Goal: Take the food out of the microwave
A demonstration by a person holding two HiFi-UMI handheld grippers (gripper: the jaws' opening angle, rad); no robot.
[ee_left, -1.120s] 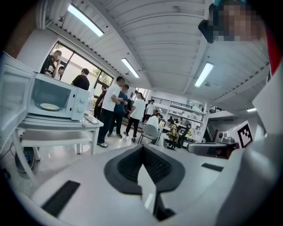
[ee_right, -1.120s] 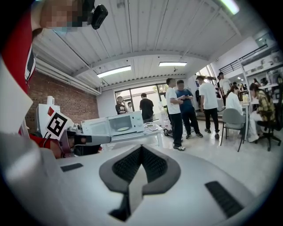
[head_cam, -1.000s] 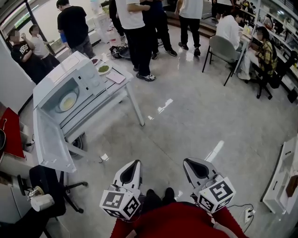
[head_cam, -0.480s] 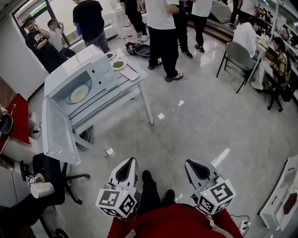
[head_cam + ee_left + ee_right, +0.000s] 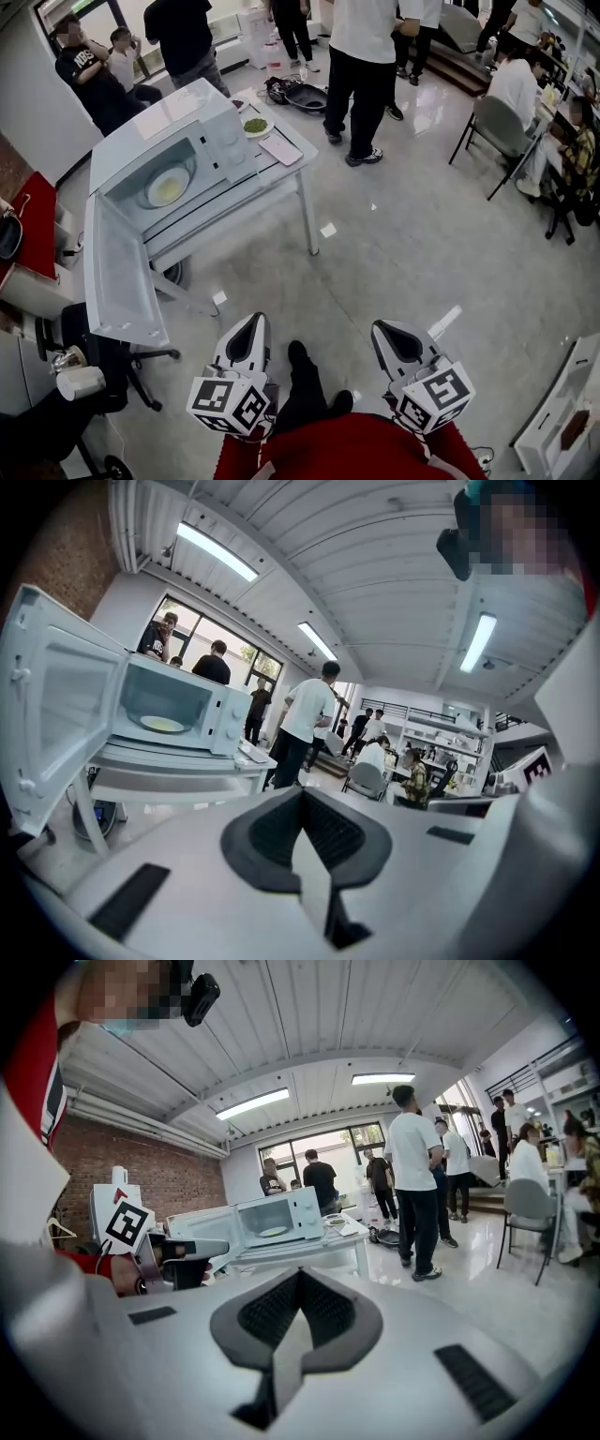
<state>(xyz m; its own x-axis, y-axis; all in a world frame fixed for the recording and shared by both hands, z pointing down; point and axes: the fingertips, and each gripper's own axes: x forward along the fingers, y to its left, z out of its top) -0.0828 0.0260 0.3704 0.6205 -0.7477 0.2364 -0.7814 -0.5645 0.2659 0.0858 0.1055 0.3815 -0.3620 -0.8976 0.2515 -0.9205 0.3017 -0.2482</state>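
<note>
A white microwave (image 5: 178,141) stands on a white table (image 5: 286,173) at the upper left, its door (image 5: 117,277) swung wide open. Inside lies a plate of pale yellow food (image 5: 169,187); it also shows in the left gripper view as the plate (image 5: 162,725) and, small, in the right gripper view as the plate (image 5: 273,1231). My left gripper (image 5: 253,324) and right gripper (image 5: 385,330) hang low near my body, well short of the microwave. Both are shut with nothing between the jaws, as the left gripper (image 5: 301,795) and right gripper (image 5: 298,1277) views show.
A small dish of green food (image 5: 255,125) and a pink flat item (image 5: 279,148) lie on the table right of the microwave. Several people stand beyond the table. A black office chair (image 5: 103,370) and a white cup (image 5: 80,382) are at lower left; a grey chair (image 5: 502,122) at right.
The head view has come closer to the microwave, which now sits lower and larger in the frame. Both grippers stay shut and low in front of me.
</note>
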